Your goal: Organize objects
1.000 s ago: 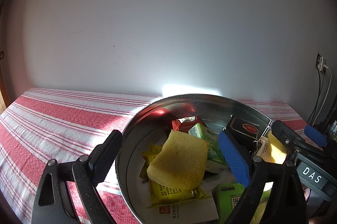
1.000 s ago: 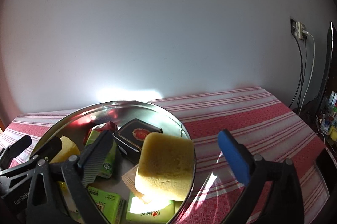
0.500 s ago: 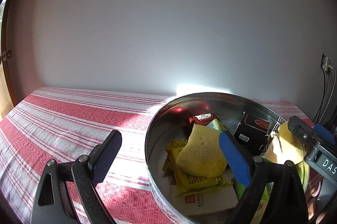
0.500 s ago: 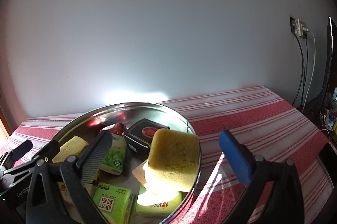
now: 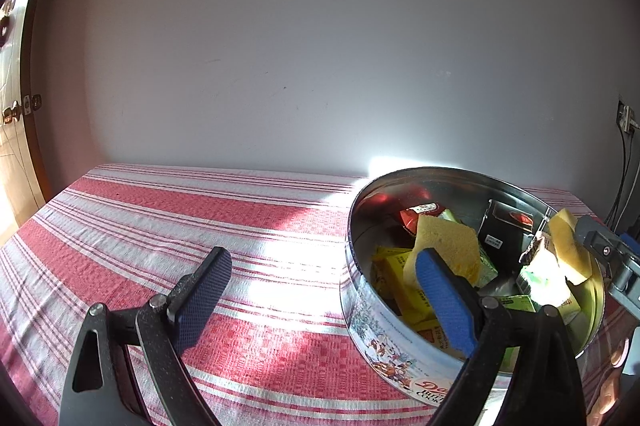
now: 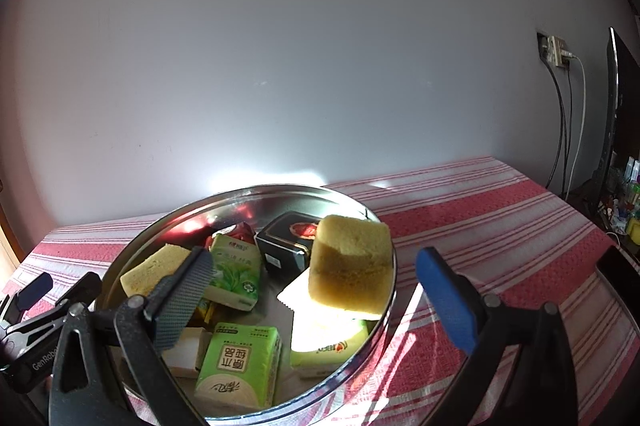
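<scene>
Sponge propped on tin rim, between open right tongs

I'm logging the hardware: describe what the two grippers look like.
Both match: black, triangular cut-out finger arms with silver rivets. Left gripper has a dark navy textured pad and a bright blue one; right gripper has a grey textured pad and a blue one. White lettering marks their bodies.
</scene>
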A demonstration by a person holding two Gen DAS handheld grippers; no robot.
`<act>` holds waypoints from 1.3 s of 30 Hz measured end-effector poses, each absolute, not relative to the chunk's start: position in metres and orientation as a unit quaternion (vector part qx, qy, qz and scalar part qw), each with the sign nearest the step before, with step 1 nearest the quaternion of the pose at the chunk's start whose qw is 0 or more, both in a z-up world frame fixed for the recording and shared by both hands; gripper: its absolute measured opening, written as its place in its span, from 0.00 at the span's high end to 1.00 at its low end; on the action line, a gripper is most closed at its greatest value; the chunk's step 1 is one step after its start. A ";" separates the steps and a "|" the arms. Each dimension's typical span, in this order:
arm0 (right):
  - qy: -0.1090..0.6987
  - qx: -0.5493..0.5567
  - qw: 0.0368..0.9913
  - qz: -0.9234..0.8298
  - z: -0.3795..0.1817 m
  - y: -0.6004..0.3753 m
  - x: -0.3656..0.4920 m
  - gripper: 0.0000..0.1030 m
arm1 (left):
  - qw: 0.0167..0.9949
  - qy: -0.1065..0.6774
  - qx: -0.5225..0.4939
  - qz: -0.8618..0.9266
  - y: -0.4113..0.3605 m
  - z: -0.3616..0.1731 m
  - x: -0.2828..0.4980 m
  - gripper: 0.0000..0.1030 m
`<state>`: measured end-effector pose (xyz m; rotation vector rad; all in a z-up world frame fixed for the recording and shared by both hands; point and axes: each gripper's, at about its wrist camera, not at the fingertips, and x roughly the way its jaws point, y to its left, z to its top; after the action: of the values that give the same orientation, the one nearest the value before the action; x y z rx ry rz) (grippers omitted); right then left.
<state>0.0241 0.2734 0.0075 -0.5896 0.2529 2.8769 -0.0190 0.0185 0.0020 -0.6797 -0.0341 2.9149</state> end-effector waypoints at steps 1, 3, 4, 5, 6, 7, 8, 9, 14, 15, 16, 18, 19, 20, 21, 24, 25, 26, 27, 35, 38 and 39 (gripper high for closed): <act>0.089 -0.198 0.099 0.971 0.008 0.274 0.026 0.00 | 0.073 -0.011 -0.224 0.972 0.018 0.002 -0.018 0.08; 0.090 -0.196 0.100 0.971 0.007 0.272 0.029 0.00 | 0.072 -0.009 -0.221 0.973 0.017 0.002 -0.017 0.08; 0.089 -0.196 0.100 0.971 0.008 0.270 0.030 0.00 | 0.072 -0.009 -0.220 0.973 0.017 0.002 -0.017 0.08; 0.087 -0.197 0.100 0.972 0.007 0.268 0.031 0.00 | 0.073 -0.010 -0.220 0.973 0.017 0.002 -0.017 0.08; 0.084 -0.197 0.099 0.972 0.007 0.267 0.031 0.00 | 0.072 -0.011 -0.219 0.973 0.016 0.002 -0.017 0.08; 0.080 -0.198 0.099 0.972 0.007 0.264 0.032 0.00 | 0.072 -0.013 -0.219 0.973 0.012 0.004 -0.013 0.08; 0.076 -0.197 0.099 0.972 0.007 0.262 0.032 0.00 | 0.072 -0.015 -0.219 0.973 0.011 0.004 -0.013 0.08; 0.071 -0.196 0.099 0.973 0.007 0.259 0.033 0.00 | 0.072 -0.017 -0.219 0.973 0.011 0.004 -0.013 0.08; 0.052 -0.179 0.101 0.977 0.009 0.252 0.039 0.00 | 0.078 -0.008 -0.209 0.975 0.015 0.005 -0.009 0.08; 0.049 -0.179 0.101 0.977 0.008 0.251 0.039 0.00 | 0.079 -0.004 -0.206 0.975 0.017 0.005 -0.008 0.08; 0.045 -0.179 0.102 0.978 0.008 0.249 0.039 0.00 | 0.079 0.000 -0.204 0.976 0.018 0.005 -0.007 0.08; 0.041 -0.181 0.101 0.977 0.007 0.248 0.039 0.00 | 0.078 0.007 -0.201 0.976 0.021 0.006 -0.006 0.08; 0.039 -0.182 0.101 0.977 0.007 0.247 0.039 0.00 | 0.078 0.009 -0.200 0.977 0.022 0.006 -0.005 0.08; 0.038 -0.183 0.100 0.977 0.007 0.247 0.039 0.00 | 0.080 0.011 -0.200 0.977 0.023 0.006 -0.005 0.08; 0.037 -0.183 0.099 0.977 0.006 0.246 0.040 0.00 | 0.081 0.012 -0.199 0.976 0.023 0.006 -0.005 0.08; 0.033 -0.181 0.100 0.978 0.006 0.246 0.043 0.00 | 0.081 0.016 -0.199 0.977 0.025 0.005 -0.005 0.08; 0.032 -0.182 0.100 0.978 0.006 0.246 0.044 0.00 | 0.081 0.016 -0.199 0.977 0.025 0.005 -0.005 0.08; 0.032 -0.182 0.100 0.978 0.006 0.247 0.045 0.00 | 0.080 0.016 -0.199 0.977 0.025 0.006 -0.004 0.08; 0.032 -0.180 0.101 0.978 0.005 0.246 0.046 0.00 | 0.080 0.016 -0.199 0.977 0.025 0.006 -0.003 0.08; 0.010 -0.160 0.106 0.981 0.006 0.240 0.056 0.00 | 0.083 0.020 -0.197 0.977 0.027 0.006 0.004 0.08; 0.009 -0.158 0.106 0.982 0.006 0.239 0.058 0.00 | 0.085 0.017 -0.200 0.976 0.026 0.006 0.006 0.08; 0.010 -0.156 0.105 0.982 0.006 0.239 0.059 0.00 | 0.085 0.016 -0.201 0.976 0.026 0.006 0.007 0.08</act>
<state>0.0593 0.2393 0.0059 -0.4590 0.0301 2.8939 0.0068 0.0256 0.0057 -0.5985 0.0482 2.9094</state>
